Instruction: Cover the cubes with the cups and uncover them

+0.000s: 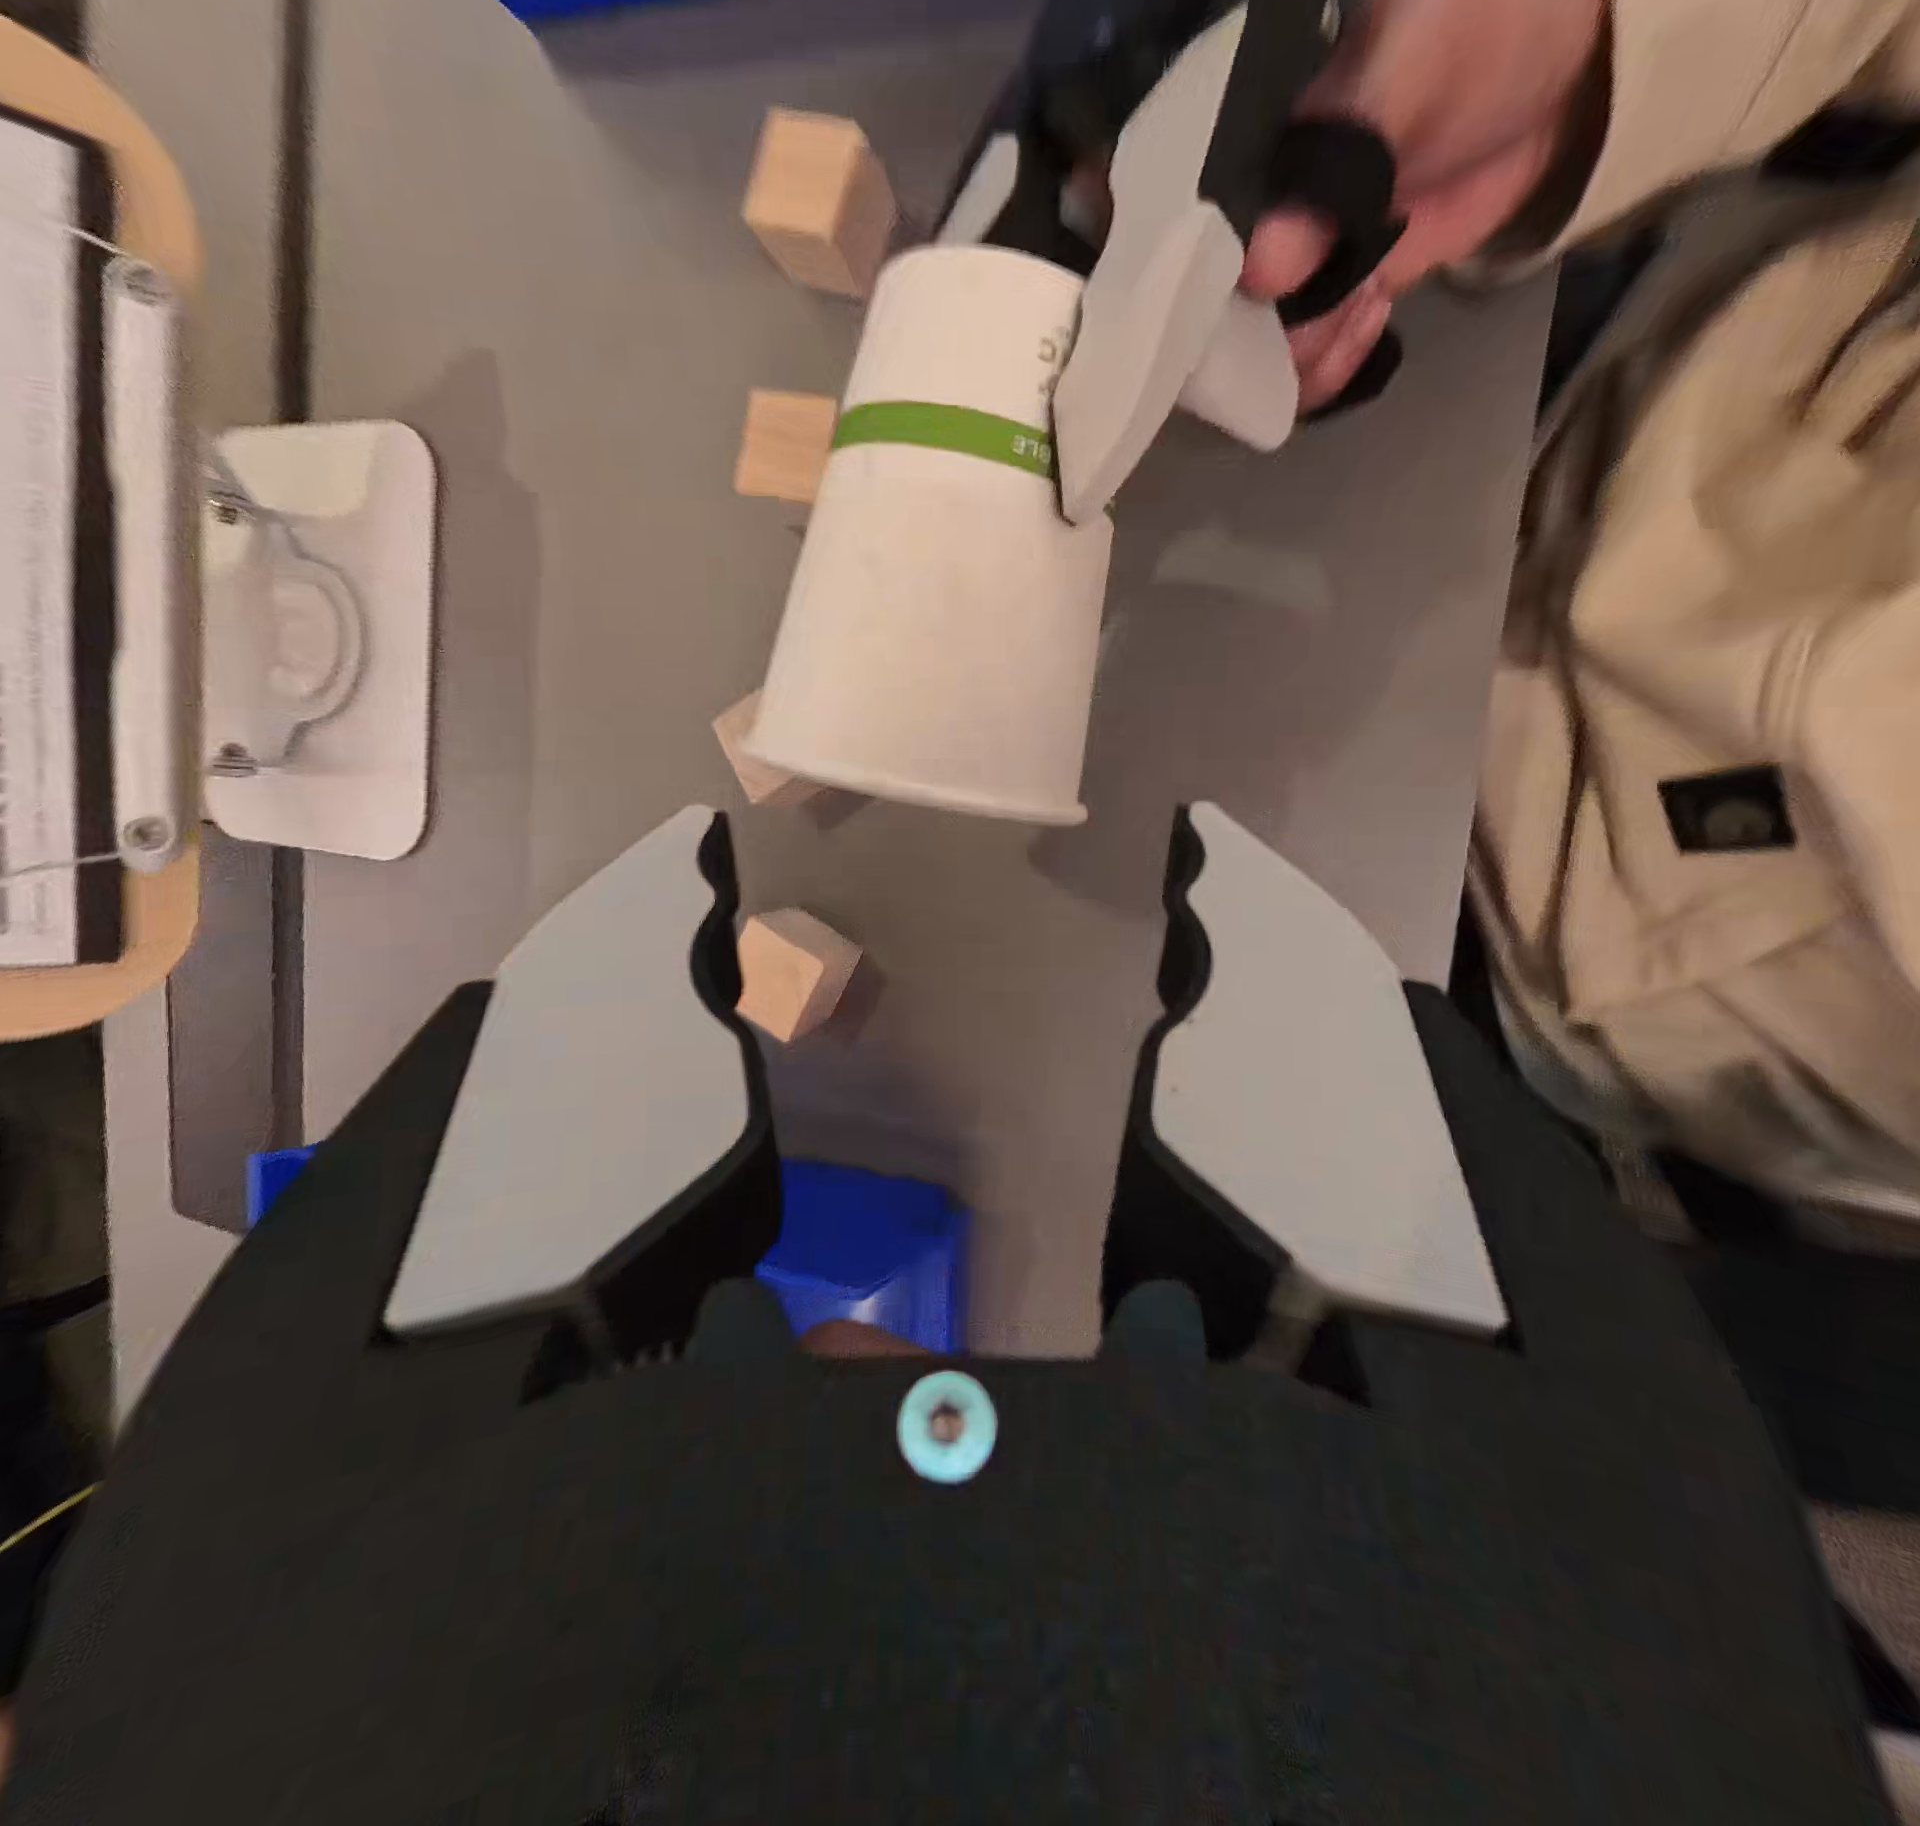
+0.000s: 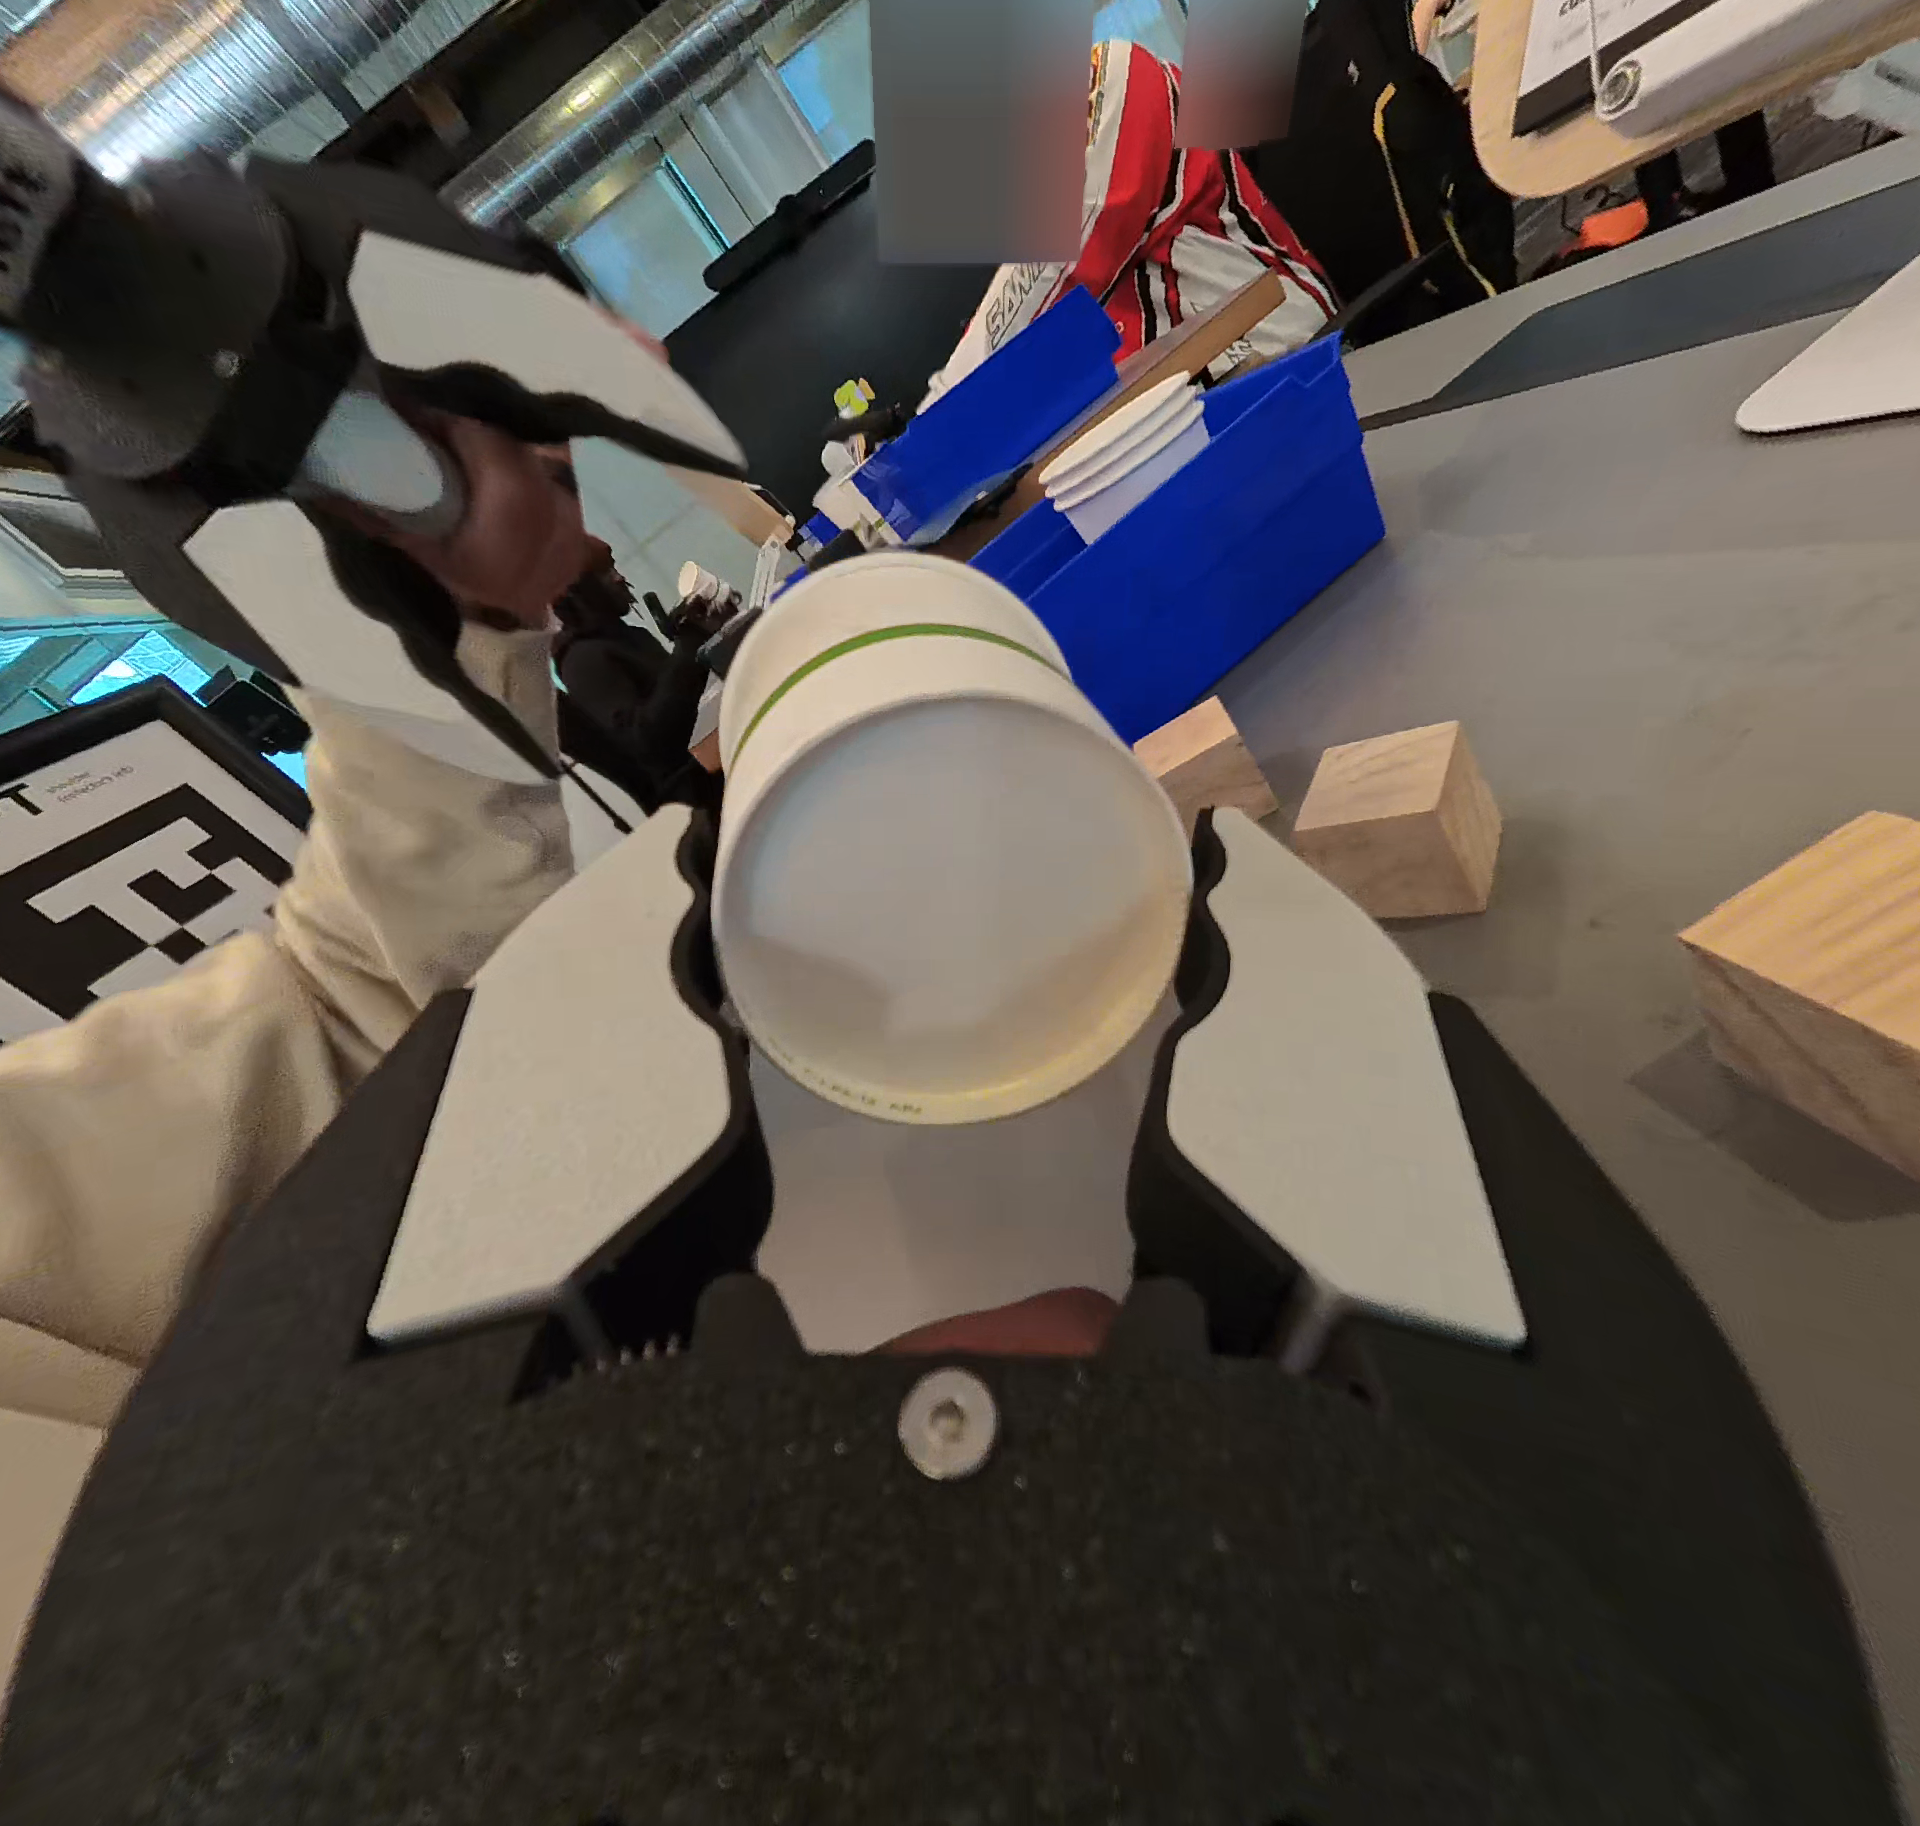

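A blue bin [image 2: 1195, 571] on the grey table [image 2: 1662, 581] holds a stack of white cups [image 2: 1127, 446]. The left gripper [image 1: 945, 924] hangs released over the table, fingers spread, empty, one wooden cube [image 1: 795, 971] just beside its left finger. The right gripper [image 2: 951, 924] clenches an inverted, tilted paper cup [image 1: 935, 571], mouth over another cube [image 1: 753, 763]; further cubes [image 2: 1397, 820] lie right.

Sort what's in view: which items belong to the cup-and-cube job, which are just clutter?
Job items:
- paper cup, inverted, held in right tool
- four wooden cubes, e.g. nearest cube
- left tool, open, empty
- stacked spare cups

Clutter:
- blue bin
- clipboard
- white stand base
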Tool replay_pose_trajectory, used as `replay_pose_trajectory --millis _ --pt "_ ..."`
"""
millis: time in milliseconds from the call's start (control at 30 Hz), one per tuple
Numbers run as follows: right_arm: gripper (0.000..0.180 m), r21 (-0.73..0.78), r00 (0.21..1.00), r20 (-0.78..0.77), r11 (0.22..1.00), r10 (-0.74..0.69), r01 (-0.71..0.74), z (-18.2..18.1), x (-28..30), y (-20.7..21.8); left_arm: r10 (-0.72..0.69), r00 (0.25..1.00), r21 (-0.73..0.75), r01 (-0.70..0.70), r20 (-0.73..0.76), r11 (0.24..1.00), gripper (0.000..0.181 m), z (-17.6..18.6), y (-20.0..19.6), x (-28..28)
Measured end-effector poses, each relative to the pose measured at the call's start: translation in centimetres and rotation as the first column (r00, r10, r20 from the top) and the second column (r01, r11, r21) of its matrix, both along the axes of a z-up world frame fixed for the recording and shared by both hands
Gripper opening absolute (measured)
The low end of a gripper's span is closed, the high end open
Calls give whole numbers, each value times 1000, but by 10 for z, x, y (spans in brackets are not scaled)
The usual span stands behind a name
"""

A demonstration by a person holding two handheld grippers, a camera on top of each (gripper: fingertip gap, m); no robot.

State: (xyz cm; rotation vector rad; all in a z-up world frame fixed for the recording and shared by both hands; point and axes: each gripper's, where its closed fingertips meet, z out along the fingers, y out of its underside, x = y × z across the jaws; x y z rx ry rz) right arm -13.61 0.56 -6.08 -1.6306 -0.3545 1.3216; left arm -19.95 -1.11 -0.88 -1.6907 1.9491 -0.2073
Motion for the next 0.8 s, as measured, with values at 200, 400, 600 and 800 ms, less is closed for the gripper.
replay_pose_trajectory --millis 200,400,600,800 --pt "86 -9 999 21 1000 26 -26 -1 -4 -4 -79 958 -63 64 -277 996 89 -37 6 33" --pt "86 14 998 39 999 39 -40 4 -7 -9 -125 942 -190 67 -310 979 85 -66 2 47" --pt "82 9 996 84 1000 22 -23 -1 -1 -7 -106 969 -196 62 -221 979 82 -77 4 49" --pt "83 48 985 146 995 -95 89 -6 47 -16 249 959 -108 -236 135 966 82 -61 49 28"
